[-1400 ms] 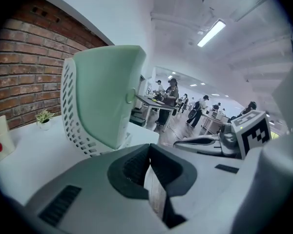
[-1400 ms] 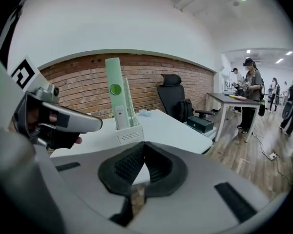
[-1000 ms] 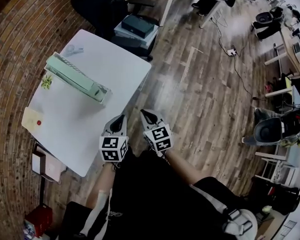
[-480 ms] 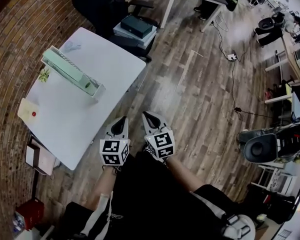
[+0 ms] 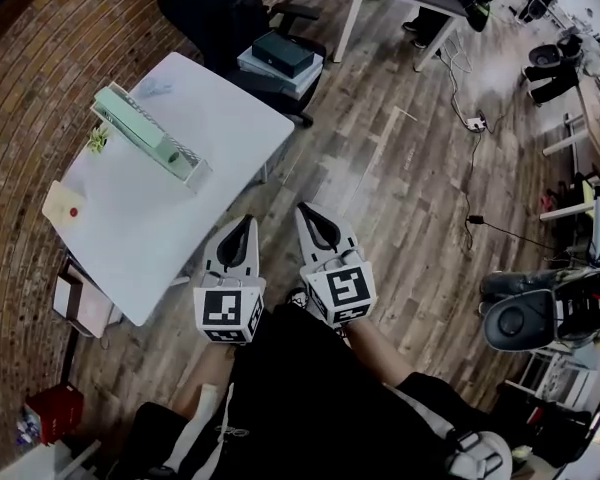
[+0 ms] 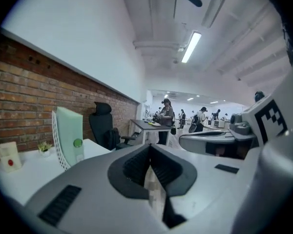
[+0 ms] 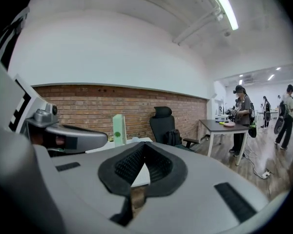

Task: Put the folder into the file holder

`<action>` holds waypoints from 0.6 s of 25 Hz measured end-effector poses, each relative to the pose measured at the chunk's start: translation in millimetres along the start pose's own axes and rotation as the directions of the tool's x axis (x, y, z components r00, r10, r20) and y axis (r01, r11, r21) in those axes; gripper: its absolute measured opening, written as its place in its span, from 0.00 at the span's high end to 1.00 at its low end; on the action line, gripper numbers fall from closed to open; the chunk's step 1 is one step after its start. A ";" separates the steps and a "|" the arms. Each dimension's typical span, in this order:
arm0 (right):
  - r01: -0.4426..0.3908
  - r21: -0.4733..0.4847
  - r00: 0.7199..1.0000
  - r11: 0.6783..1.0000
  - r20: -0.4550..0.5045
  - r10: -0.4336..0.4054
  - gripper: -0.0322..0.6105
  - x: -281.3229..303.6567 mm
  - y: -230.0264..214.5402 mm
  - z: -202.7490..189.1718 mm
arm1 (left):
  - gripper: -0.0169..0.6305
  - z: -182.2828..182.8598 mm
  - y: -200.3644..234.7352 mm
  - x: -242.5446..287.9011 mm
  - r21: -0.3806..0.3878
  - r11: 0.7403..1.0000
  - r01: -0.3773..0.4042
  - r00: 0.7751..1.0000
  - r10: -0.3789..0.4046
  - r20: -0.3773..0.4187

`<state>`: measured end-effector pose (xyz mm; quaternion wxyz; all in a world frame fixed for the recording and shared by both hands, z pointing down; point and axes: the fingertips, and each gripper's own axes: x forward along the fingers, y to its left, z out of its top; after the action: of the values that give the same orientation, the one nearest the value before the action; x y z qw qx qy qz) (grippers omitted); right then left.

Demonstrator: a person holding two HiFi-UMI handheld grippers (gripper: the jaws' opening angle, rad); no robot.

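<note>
Judging the task as good as done: seeing the folder (image 5: 138,133) standing on edge inside the holder (image 5: 193,167), at ten o'clock on the table (image 5: 170,238). Holding the left gripper (image 5: 242,224) and right gripper (image 5: 307,213) low at six o'clock, off the table's edge and well apart from the folder, both clenched on nothing (dark ribbed pads meeting, only floor and tabletop showing behind). Leaving little beyond perhaps checking the seating. Noting a flat, smooth, pale green slab with a round darker green dot; a white perforated mesh holder, rigid-looking; a smooth white top with rounded corners.
</note>
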<state>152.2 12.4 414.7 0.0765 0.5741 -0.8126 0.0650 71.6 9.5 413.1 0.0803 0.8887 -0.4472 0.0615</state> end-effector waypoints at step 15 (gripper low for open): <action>0.060 -0.084 0.983 0.995 0.176 -0.044 0.94 -43.9 -29.3 73.9 | 0.94 77.3 -22.5 -18.5 0.064 0.997 -0.050 0.981 0.037 0.189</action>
<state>190.6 28.9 334.1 0.0323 0.5947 -0.8030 -0.0237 81.7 21.9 332.1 0.0060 0.8828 -0.4696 -0.0056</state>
